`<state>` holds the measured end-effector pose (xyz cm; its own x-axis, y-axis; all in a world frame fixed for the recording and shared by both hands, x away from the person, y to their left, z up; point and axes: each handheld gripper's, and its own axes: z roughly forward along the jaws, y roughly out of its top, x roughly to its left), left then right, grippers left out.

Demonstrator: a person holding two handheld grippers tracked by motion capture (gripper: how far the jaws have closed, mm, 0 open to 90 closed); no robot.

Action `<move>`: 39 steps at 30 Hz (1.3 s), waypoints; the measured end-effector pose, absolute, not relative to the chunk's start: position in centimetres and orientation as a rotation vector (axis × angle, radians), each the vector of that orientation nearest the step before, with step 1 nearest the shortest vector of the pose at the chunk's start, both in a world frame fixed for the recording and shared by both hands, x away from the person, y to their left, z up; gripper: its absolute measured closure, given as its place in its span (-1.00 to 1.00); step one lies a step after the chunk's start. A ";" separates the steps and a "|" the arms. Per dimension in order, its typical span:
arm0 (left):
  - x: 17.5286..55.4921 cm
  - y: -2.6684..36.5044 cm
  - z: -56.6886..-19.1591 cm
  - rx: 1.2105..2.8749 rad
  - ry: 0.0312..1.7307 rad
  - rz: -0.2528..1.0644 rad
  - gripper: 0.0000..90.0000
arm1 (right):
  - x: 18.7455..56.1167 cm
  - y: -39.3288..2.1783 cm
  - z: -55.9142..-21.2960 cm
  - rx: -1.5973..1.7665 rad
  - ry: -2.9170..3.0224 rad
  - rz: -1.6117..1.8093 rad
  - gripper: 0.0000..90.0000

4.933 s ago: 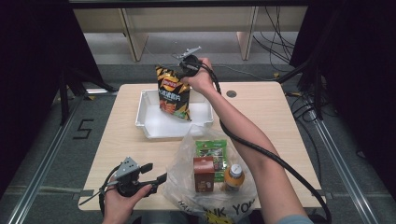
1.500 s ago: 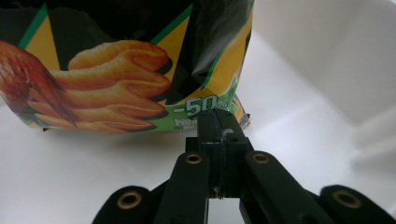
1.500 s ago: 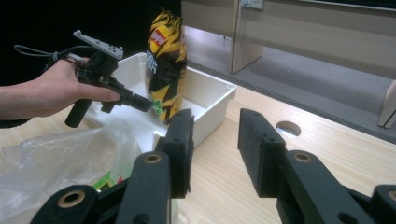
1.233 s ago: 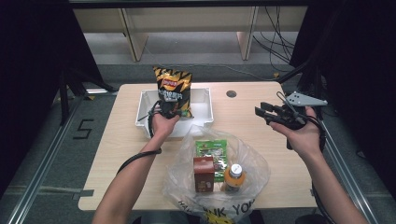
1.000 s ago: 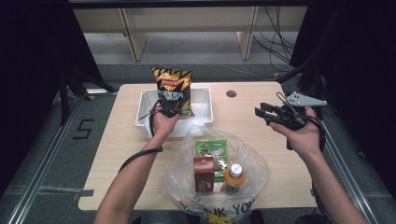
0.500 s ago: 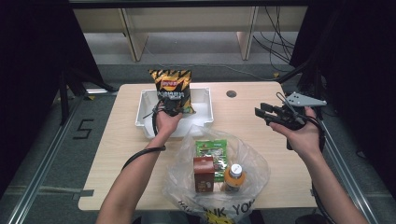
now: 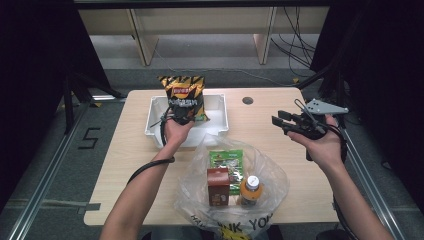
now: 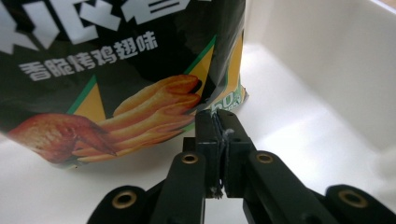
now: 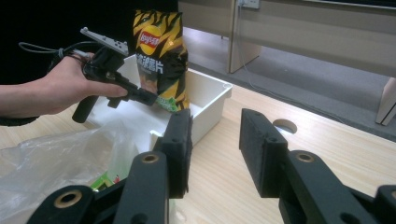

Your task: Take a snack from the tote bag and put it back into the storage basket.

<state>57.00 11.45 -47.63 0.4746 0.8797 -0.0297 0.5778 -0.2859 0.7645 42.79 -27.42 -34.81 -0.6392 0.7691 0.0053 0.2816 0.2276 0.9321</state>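
Observation:
A black and yellow chip bag (image 7: 184, 95) stands upright in the white bin (image 7: 216, 104). My left gripper (image 7: 181, 116) reaches in from the front. Its jaws are almost together on the bag's bottom corner seam and have just been opening a hair. In the left gripper view the seam sits between the tips of my left gripper (image 8: 218, 119), below the chip bag (image 8: 116, 70). My right gripper (image 7: 276, 122) hovers over the table's right side, open and empty. From the right gripper view, my right gripper (image 9: 214, 140) faces the chip bag (image 9: 159, 46) and my left gripper (image 9: 154, 99).
A clear plastic bag (image 7: 272, 182) lies at the table's front. It holds a green packet (image 7: 226, 160), a brown box (image 7: 218, 186) and an orange bottle (image 7: 250, 187). A round cable hole (image 7: 247, 100) is beside the bin. Bare tabletop lies left of the bin.
Five seconds ago the right gripper held the chip bag over the bin and the left was at the front edge. Now the left grips the bag and the right is off right. Last second: still.

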 end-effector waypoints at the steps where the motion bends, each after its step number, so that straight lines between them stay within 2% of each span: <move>1: 56.9 11.5 -47.6 1.996 1.202 0.523 0.92 | 42.8 -27.5 -34.8 0.948 2.060 1.387 0.42; 9: 54.3 12.5 -46.8 1.981 1.181 0.492 0.79 | 42.6 -26.0 -34.9 0.948 2.137 1.440 0.42; 15: 51.5 13.8 -45.1 1.920 1.160 0.479 0.70 | 42.4 -24.4 -35.0 0.903 2.251 1.447 0.55; 21: 47.4 14.6 -41.3 1.858 1.063 0.459 0.56 | 42.3 -22.1 -34.6 0.763 2.389 1.431 0.65; 22: 45.7 14.1 -40.0 1.858 1.008 0.433 0.53 | 42.1 -21.7 -34.4 0.771 2.442 1.413 0.66; 26: 43.8 13.2 -38.8 1.915 0.922 0.382 0.42 | 42.4 -20.4 -34.9 0.715 2.517 1.411 0.71; 30: 41.9 11.0 -38.3 1.931 0.847 0.309 0.39 | 42.8 -19.5 -35.9 0.734 2.594 1.386 0.73; 39: 43.0 8.0 -40.7 2.018 0.823 0.179 0.46 | 44.2 -18.4 -39.4 0.750 2.764 1.298 0.74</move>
<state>42.98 8.02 -40.69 0.7659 0.6149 -0.1879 0.4810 -0.3540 0.8021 44.23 -18.38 -39.44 -0.8861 0.4182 0.1997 0.4208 0.5454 0.7249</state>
